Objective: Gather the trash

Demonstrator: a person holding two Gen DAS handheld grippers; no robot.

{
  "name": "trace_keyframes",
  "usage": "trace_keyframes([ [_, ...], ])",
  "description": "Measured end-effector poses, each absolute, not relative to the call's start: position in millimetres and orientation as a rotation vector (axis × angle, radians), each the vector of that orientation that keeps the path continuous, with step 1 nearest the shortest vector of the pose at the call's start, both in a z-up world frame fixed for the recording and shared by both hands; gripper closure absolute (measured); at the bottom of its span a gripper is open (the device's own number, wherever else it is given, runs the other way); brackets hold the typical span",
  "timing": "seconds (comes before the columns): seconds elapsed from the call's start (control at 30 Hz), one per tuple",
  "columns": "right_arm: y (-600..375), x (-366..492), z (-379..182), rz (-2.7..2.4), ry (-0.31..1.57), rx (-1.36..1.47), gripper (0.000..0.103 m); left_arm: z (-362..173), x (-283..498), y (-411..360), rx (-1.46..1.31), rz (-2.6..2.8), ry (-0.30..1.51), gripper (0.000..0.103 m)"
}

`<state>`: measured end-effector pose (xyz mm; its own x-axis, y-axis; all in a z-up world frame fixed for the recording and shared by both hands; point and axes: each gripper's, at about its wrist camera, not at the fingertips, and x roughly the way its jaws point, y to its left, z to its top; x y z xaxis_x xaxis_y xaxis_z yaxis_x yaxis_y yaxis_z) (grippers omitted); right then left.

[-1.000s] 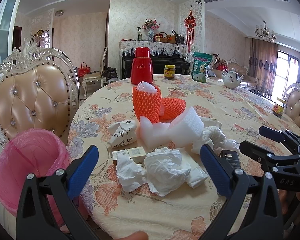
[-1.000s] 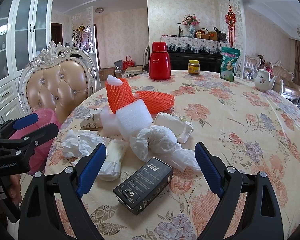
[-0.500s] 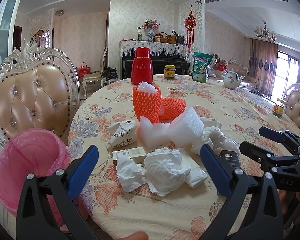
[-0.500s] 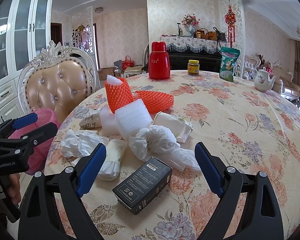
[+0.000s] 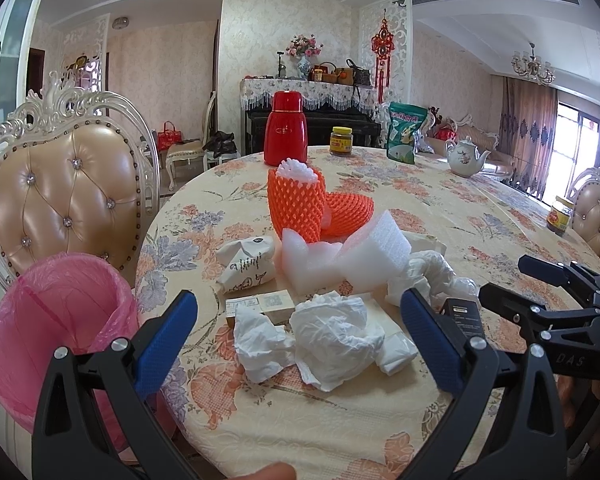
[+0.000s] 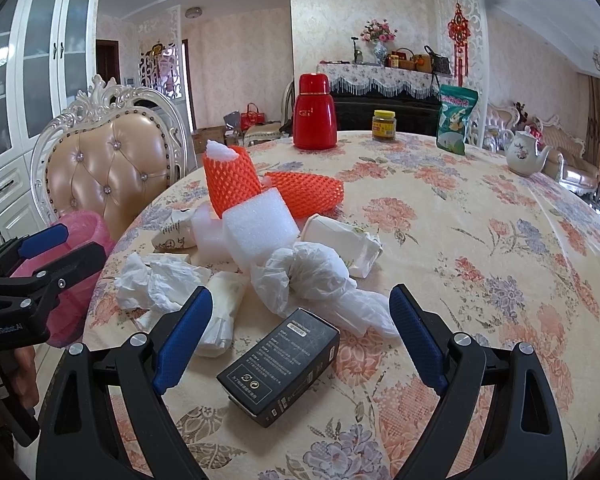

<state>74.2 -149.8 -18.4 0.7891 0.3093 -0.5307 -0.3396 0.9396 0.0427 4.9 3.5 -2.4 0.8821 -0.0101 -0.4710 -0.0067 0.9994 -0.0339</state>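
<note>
A pile of trash lies on the floral table near its front edge: crumpled white tissues (image 5: 332, 340), white foam pieces (image 5: 340, 256), orange foam nets (image 5: 300, 204), a crumpled paper bag (image 5: 246, 264), a white plastic bag (image 6: 308, 276) and a black box (image 6: 280, 366). My left gripper (image 5: 296, 336) is open, its jaws wide on either side of the tissues. My right gripper (image 6: 298, 336) is open, its jaws wide on either side of the black box. A bin with a pink liner (image 5: 56, 328) stands left of the table.
A padded chair (image 5: 68, 192) stands behind the bin. A red flask (image 5: 286, 128), a jar (image 5: 341, 141), a green bag (image 5: 405, 132) and a teapot (image 5: 466, 157) stand at the far side. Another jar (image 5: 559, 216) stands at the right edge.
Almost nothing has changed; the right gripper has shifted very slightly relative to the black box. Both grippers stay open.
</note>
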Motion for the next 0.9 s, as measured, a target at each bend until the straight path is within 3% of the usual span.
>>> trace_keyframes([
  [0.9,-107,170,-36,0.419,0.82,-0.255,0.019,-25,37,22,-0.111,-0.032,0.593,0.005],
])
